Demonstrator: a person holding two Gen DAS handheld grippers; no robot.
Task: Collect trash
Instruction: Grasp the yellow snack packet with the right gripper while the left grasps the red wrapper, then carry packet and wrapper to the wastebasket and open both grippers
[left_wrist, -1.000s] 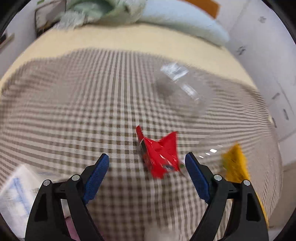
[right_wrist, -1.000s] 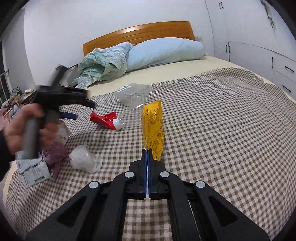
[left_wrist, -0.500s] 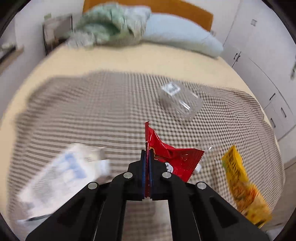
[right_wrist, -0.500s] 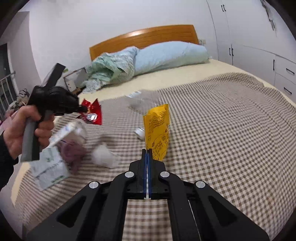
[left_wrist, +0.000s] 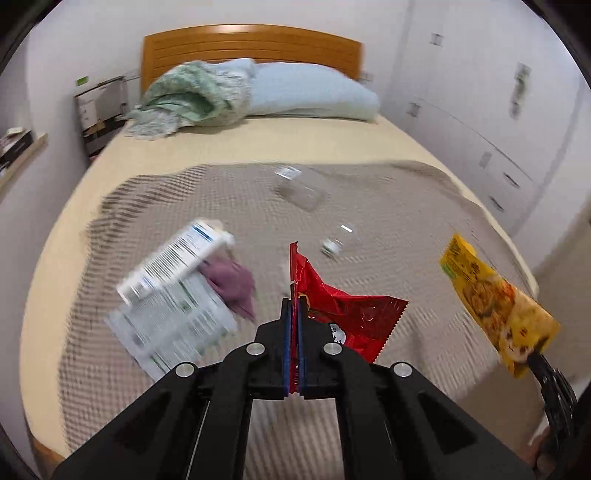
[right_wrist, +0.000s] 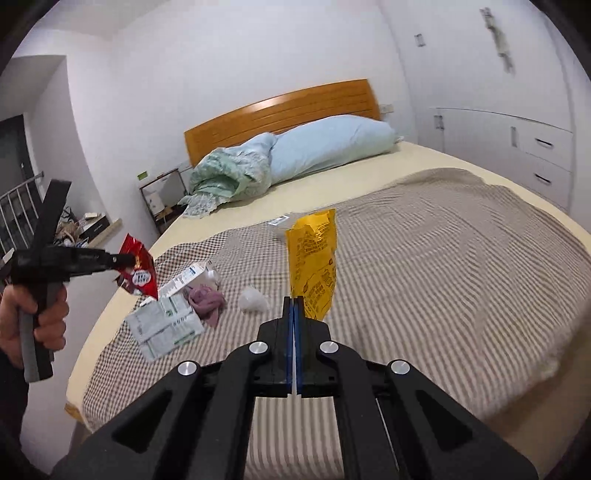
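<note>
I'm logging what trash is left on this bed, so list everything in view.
red wrapper: 1, red, in left gripper
yellow packet: 1, yellow, in right gripper
printed packs: a few, white, on blanket
purple cloth: 1, purple, beside packs
white wad: 1, white, on blanket
clear container: 1, transparent, mid-blanket
checked blanket: 1, brown-white, over bed
pillow: 1, pale blue, by headboard
left gripper: shut
right gripper: shut

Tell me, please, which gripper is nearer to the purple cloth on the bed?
Left. The left gripper, shut on the red wrapper, hangs just right of the purple cloth. The right gripper, holding the yellow packet, is farther right.
</note>
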